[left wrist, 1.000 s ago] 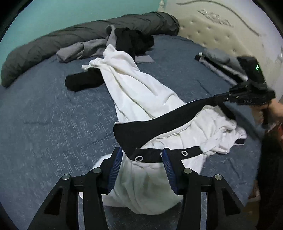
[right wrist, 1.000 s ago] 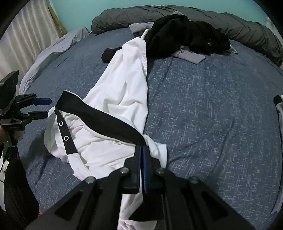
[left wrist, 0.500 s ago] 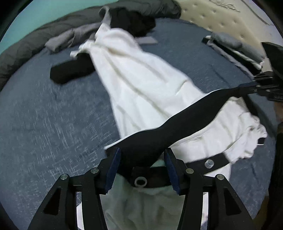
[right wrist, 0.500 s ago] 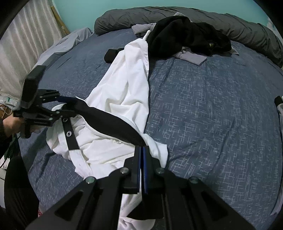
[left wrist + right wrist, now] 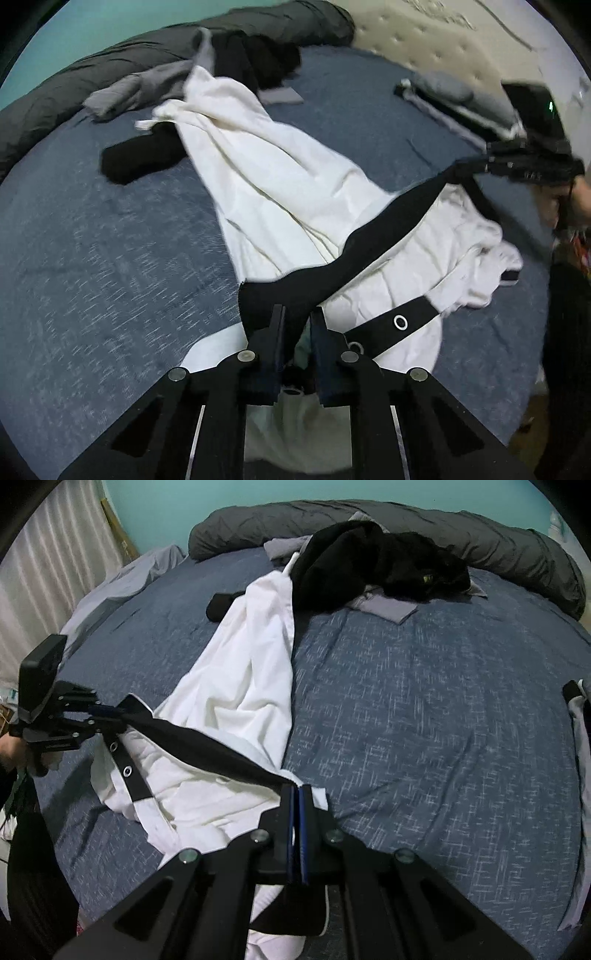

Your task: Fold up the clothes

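White garment [image 5: 280,192] with a black band [image 5: 373,236] lies strung out on the blue bed [image 5: 424,709], rumpled, not folded. Its near end is bunched at the bed's edge by the person; its far end runs up under the black clothes pile [image 5: 369,565] beside the grey duvet roll [image 5: 480,531].

Right gripper [image 5: 296,794]: fingers pressed together on 1 end of the black band. Left gripper [image 5: 297,317]: fingers nearly closed on the band's other end, cloth bunched between them; left view is motion-blurred, so the bite looks firm but I can't swear to it. Band hangs taut between the 2 grippers, lifted off the white cloth below. A black strap with metal eyelets [image 5: 400,322] trails loose just beside the left grip.

Handling judgement: light, thin, floppy fabric, no stiffness, will sag and drag whatever is not held. The band is the thicker, firmer part, so it is the sensible hold point: 2 ends, kept tensioned. Risks: far end snagging under the black pile, strap swinging into the fold, thin cloth slipping from a shallow pinch.
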The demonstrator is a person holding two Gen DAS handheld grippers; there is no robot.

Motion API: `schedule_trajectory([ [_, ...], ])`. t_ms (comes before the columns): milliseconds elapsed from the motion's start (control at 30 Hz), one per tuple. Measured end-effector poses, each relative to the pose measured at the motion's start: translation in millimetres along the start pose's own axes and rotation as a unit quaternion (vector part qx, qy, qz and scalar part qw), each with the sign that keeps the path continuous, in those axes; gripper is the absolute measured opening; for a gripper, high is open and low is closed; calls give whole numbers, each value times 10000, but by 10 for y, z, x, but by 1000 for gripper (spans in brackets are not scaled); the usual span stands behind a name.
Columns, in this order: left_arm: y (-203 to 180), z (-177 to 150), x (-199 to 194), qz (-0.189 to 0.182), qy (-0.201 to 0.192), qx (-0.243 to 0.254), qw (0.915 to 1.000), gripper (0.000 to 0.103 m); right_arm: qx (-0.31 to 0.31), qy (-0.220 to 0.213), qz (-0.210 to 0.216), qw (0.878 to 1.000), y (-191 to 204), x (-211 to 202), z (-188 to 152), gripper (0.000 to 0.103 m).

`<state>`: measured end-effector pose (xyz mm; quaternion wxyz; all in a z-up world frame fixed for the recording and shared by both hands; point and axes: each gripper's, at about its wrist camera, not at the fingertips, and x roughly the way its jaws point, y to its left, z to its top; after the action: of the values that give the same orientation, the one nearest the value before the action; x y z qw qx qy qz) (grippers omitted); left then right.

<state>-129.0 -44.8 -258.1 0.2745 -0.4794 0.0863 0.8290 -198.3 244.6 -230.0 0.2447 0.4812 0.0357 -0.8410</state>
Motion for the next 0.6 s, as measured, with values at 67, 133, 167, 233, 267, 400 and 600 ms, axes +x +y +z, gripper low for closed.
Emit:
schedule_trajectory([
  [67, 18, -45, -103, -98, -83, -202, 9997, 13, -18, -27, 33, 10000, 18, -15, 15, 2],
  [133, 76, -109, -157, -219, -123, -542, 9982, 13, -4, -49, 48, 10000, 40, -13, 24, 2],
  [167, 94, -142, -170, -211, -123, -651, 9976, 13, 0, -56, 55, 10000, 50, -11, 27, 2],
  [233, 99, -207, -154, 10, -60, -670, 9977, 13, -25, -29, 62, 10000, 65, 3, 14, 2],
  [267, 95, -240, -155, 106, -67, -648, 9978, 15, -38, -16, 65, 10000, 72, 10, 8, 2],
  [400, 56, -250, -241, 185, -299, -510, 9981, 37, -89, 38, 80, 9999, 101, 38, -18, 2],
  [600, -59, -12, -107, 243, -282, -143, 9992, 60, -152, 95, 101, 9998, 134, 64, -50, 2],
])
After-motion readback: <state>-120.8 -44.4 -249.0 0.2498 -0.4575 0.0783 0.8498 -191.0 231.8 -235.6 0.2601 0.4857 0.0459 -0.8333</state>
